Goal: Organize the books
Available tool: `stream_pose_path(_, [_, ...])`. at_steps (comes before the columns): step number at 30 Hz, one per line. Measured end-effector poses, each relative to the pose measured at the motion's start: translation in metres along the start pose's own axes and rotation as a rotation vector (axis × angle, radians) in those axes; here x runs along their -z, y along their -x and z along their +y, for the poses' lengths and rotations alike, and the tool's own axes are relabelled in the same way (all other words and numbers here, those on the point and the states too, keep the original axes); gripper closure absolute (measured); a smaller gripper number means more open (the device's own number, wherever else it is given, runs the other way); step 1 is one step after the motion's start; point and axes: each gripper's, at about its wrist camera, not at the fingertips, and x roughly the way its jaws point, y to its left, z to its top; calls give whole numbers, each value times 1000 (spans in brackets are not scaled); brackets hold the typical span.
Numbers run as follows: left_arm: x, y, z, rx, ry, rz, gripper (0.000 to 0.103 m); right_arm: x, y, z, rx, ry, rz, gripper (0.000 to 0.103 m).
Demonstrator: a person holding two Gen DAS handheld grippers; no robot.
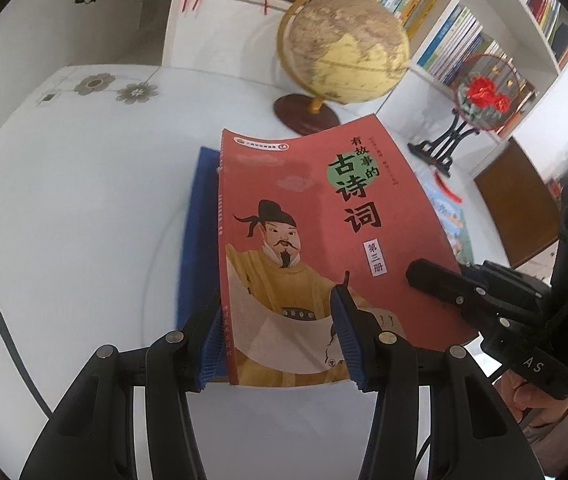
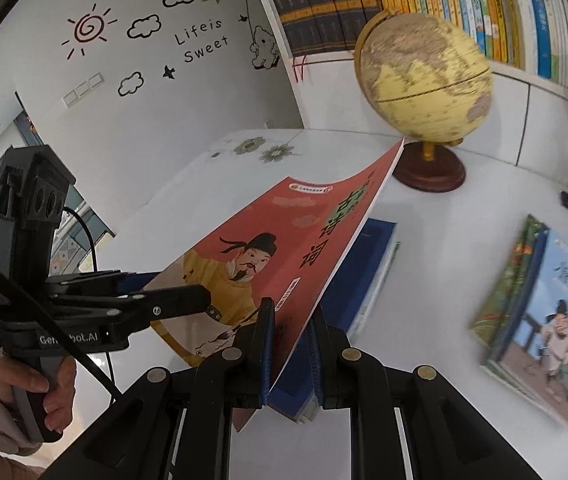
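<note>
- Gripping the red book point(image 1: 323, 240) from both sides, the left gripper point(image 1: 280, 336) and right gripper point(image 2: 289, 344) held it above the white table point(image 1: 84, 200).
- A blue book point(image 2: 371, 264) lay beneath; a globe point(image 1: 343, 44) stood behind.
</note>
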Motion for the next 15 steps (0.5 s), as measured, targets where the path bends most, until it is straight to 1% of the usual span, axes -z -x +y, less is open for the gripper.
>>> stream_pose_path(3, [0, -6, 8, -5, -13, 8, 57, 2, -12, 5, 12, -5, 9, 88])
stream_pose_path(5, [-2, -13, 12, -12, -25, 29, 57, 3, -21, 6, 19, -16, 16, 88])
stream_pose_path(8, [0, -17, 16, 4, -26, 43, 57, 8, -30, 3, 19, -55, 29, 88])
stream_pose_path(10, [1, -21, 18, 6, -32, 57, 57, 11, -35, 1, 32, -56, 35, 88])
stream_pose_path(15, [8, -34, 19, 10, -40, 101, 57, 15, -46, -13, 32, -122, 66, 88])
